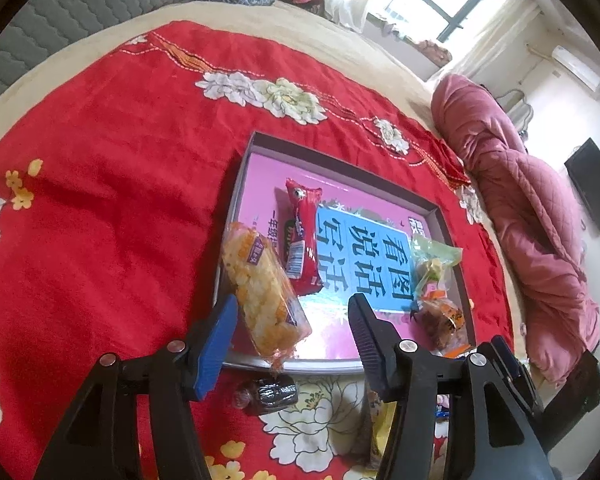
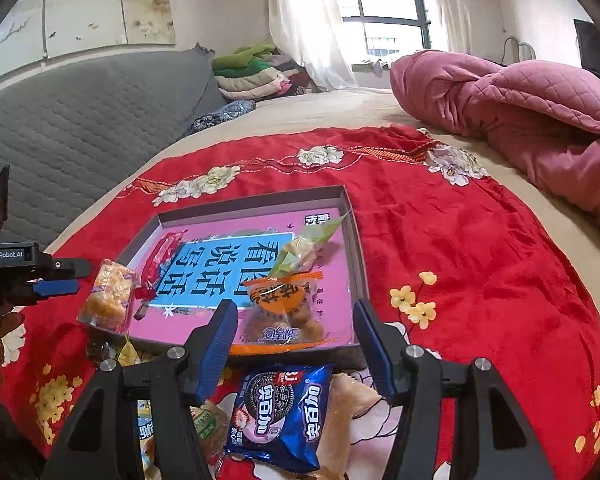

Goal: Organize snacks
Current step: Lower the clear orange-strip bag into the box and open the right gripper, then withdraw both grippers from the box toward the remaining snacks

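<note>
A shallow grey box [image 1: 342,160] [image 2: 252,197] with a pink and blue print on its floor lies on the red flowered cloth. In it are a red snack bar [image 1: 302,236] [image 2: 158,260], a green-wrapped snack [image 1: 434,260] [image 2: 300,254] and an orange-labelled pack [image 1: 446,320] [image 2: 282,308]. A yellow rice-cracker pack [image 1: 264,292] [image 2: 110,298] rests tilted on the box's near-left rim, between my open left gripper's [image 1: 292,312] fingers, untouched. My right gripper [image 2: 294,320] is open over the orange pack, above a blue cookie pack [image 2: 282,412].
A dark wrapped candy [image 1: 270,394] and more loose packs [image 2: 352,412] lie on the cloth in front of the box. A pink quilt [image 2: 520,112] is bunched at the right. A grey headboard [image 2: 80,128] stands at the back left.
</note>
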`<state>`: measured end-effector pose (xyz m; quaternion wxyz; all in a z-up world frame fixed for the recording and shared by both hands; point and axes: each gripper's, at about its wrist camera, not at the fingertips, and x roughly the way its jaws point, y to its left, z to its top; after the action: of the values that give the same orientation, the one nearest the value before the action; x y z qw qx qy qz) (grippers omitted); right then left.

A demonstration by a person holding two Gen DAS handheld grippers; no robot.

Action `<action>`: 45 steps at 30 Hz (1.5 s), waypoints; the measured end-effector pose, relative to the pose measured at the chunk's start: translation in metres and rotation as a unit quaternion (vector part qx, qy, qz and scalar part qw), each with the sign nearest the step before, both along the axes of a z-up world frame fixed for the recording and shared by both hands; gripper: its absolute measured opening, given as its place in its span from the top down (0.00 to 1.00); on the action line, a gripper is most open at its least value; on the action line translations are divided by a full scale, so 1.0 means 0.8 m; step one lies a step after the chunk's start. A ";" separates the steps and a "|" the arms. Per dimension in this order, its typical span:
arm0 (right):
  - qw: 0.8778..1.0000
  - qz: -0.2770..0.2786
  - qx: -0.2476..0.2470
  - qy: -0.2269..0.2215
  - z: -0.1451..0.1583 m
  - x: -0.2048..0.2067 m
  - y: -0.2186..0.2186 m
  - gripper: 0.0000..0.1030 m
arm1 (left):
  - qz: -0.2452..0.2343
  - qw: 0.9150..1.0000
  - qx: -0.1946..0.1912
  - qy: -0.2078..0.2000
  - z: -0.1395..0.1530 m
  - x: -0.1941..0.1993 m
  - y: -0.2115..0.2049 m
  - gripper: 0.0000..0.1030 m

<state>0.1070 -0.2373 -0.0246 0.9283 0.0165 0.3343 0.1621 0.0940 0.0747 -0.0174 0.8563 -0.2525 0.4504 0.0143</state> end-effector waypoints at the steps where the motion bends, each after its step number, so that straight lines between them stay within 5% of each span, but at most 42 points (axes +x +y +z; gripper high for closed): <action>1: 1.000 -0.001 0.001 -0.001 0.001 0.000 -0.001 0.37 | 0.001 1.000 0.000 -0.002 0.002 -0.001 0.001 0.41; 34: 0.996 -0.082 0.033 -0.007 0.030 -0.006 -0.065 0.36 | -0.049 0.999 0.017 -0.002 0.026 -0.024 -0.039 0.41; 45: 0.997 -0.064 0.030 -0.001 0.032 -0.017 -0.056 0.36 | -0.068 0.997 0.019 0.010 0.018 -0.035 -0.059 0.41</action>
<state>0.0937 -0.2825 0.0012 0.9361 0.0659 0.3267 0.1122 0.0663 0.0273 -0.0027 0.8553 -0.2043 0.4751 -0.0329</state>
